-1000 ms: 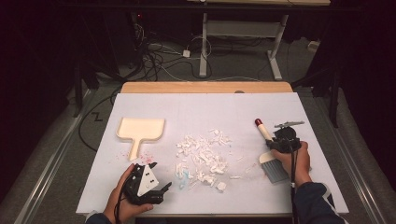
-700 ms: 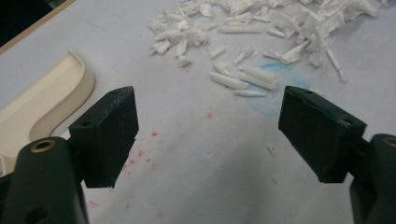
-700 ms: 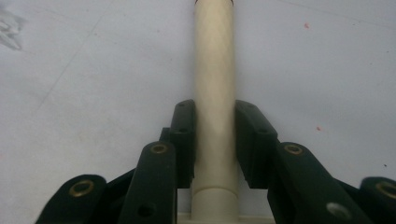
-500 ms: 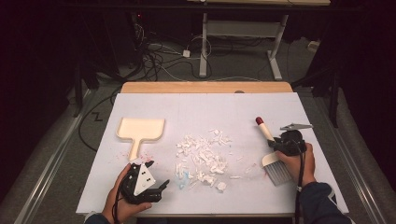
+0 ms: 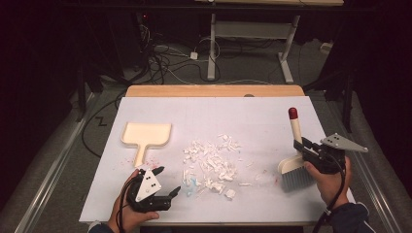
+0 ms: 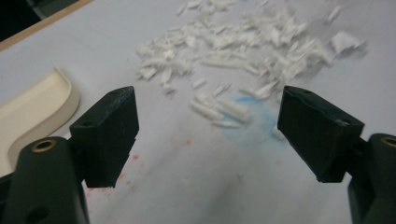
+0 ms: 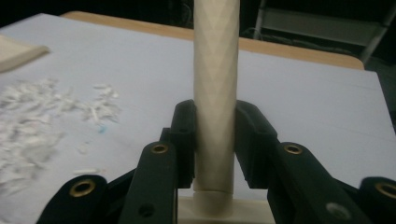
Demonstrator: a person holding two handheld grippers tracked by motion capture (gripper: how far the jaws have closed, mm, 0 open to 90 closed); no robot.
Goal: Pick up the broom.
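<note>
Covering most of the scene is the table [image 5: 272, 116], a pale sheet over a wooden top, with dark floor and cables beyond its far edge. Smaller than that, the cream dustpan [image 5: 145, 136] lies flat at the left, its handle pointing toward the near edge, untouched by either hand. Next comes the hand brush [image 5: 294, 167] at the right: bristles down just over the table, its red-tipped handle rising toward the far side. The right tongs [image 5: 302, 145] are clenched on that handle, which the right gripper view shows pinched squarely between the two black pads [image 7: 184, 135]. The left tongs [image 5: 167, 182] sit near the front edge, close to the dustpan handle, jaws released and wide with nothing between them; bare table and a faint blue smudge [image 6: 245, 121] lie ahead of them. Smallest are the white paper scraps [image 5: 214, 162], scattered in a loose heap at the middle, between dustpan and brush and touching neither.

As I judge it, the sweeping has barely begun: the brush is in hand, but the pile looks unswept, the dustpan is empty, and the left hand has yet to take it.
</note>
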